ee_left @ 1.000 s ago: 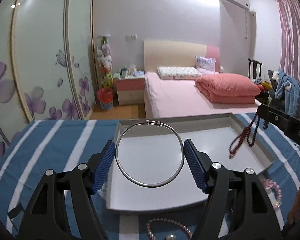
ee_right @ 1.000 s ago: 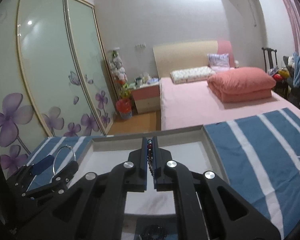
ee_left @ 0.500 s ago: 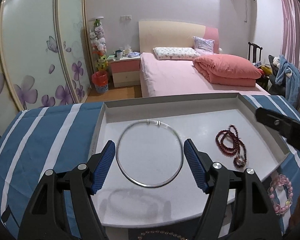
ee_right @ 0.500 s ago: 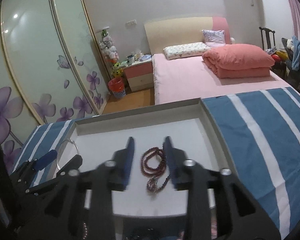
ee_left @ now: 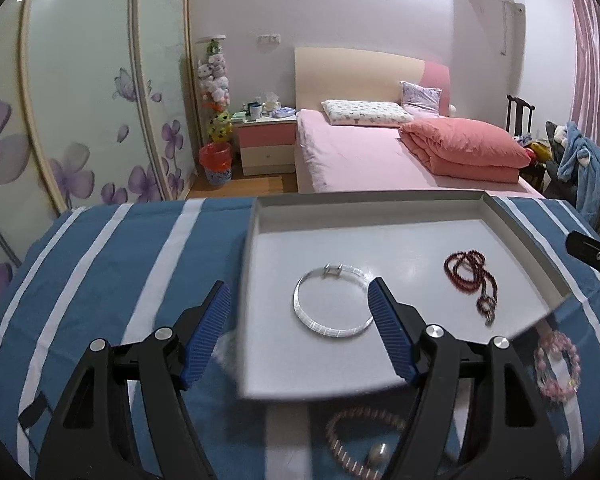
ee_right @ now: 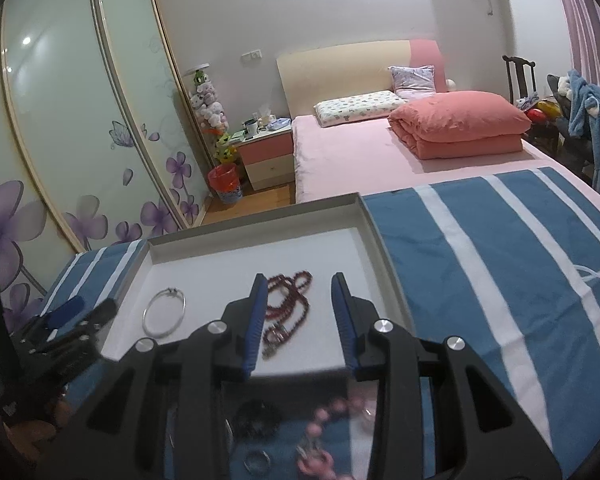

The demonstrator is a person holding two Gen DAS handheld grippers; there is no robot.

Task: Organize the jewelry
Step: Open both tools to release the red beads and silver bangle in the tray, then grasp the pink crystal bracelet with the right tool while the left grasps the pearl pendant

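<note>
A shallow white tray lies on the blue striped cloth. In it lie a silver bangle and a dark red bead necklace. My left gripper is open and empty, hovering at the tray's near left edge, its right finger beside the bangle. In the right wrist view the tray holds the bangle and the necklace. My right gripper is open and empty, above the tray's near edge, with the necklace lying between and beyond its fingers.
On the cloth in front of the tray lie a pink bead bracelet and a pale pink bead necklace with a pearl. Pink beads, a small ring and a dark item lie near the right gripper. A pink bed stands behind.
The left gripper let go of the bangle, which now lies in the tray, and drew back left. The right gripper opened, dropped the red necklace in the tray and pulled back.
</note>
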